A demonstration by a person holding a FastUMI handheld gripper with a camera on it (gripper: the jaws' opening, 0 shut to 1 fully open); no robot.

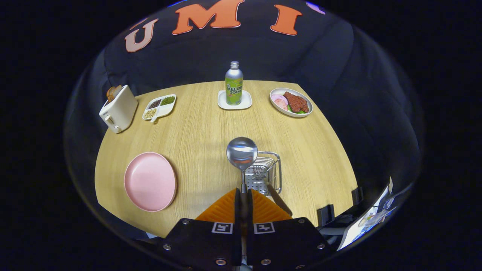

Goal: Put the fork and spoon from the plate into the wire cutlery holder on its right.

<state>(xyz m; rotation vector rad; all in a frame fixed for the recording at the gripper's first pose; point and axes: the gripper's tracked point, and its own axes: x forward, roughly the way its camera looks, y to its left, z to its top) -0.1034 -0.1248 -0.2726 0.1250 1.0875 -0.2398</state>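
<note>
Gripper [243,195] clamped on spoon [242,153] handle, bowl up. Fork [259,172] in wire holder [268,174] (pink plate [150,181] bare).

Illumination is even and overhead on the wooden table [196,124]; the booth behind it falls off into darkness. Soft, short shadows sit under the pink plate [150,181] and the toaster [118,109]. The spoon [241,153] bowl shows a bright specular reflection. Fisheye distortion bows the table edges. Centre focus is sharp; the periphery is smeared.

Pink plate [150,181], orange ribbed fingers [226,207]
</note>
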